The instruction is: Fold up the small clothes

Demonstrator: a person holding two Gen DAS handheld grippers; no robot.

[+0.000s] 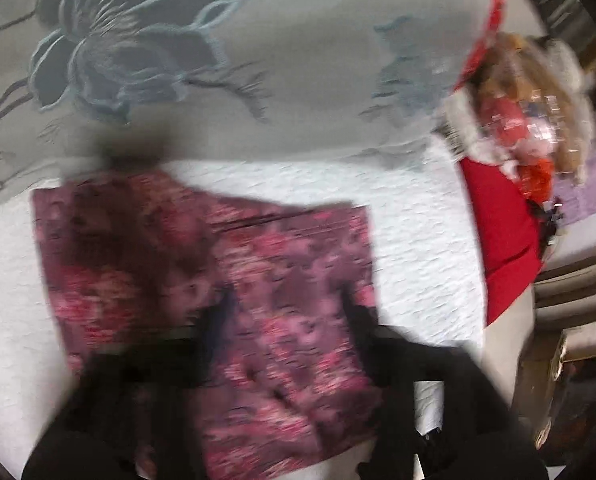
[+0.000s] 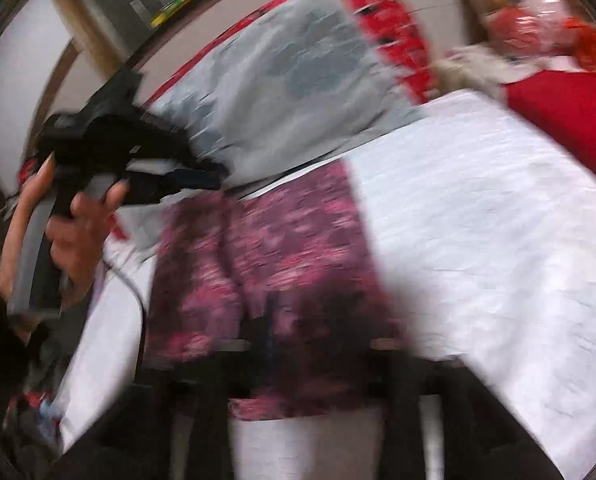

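Note:
A small pink and purple floral garment (image 1: 234, 280) lies folded flat on the white textured cover (image 1: 421, 224). My left gripper (image 1: 290, 320) hangs just above its near part. The black fingers (image 1: 222, 316) stand apart and the cloth shows between them, so it is open. In the right wrist view the same garment (image 2: 282, 256) lies below my right gripper (image 2: 317, 344), whose blurred dark fingers also stand apart over the near edge, with nothing pinched. At the left of that view a hand holds the left gripper (image 2: 206, 172) near the garment's far corner.
A grey cloth with an embroidered flower (image 1: 170, 64) lies behind the garment. To the right are a red cloth (image 1: 505, 240) and a plastic-wrapped toy (image 1: 529, 116). The cover's edge (image 2: 98, 344) drops off at the left. Both views are motion-blurred.

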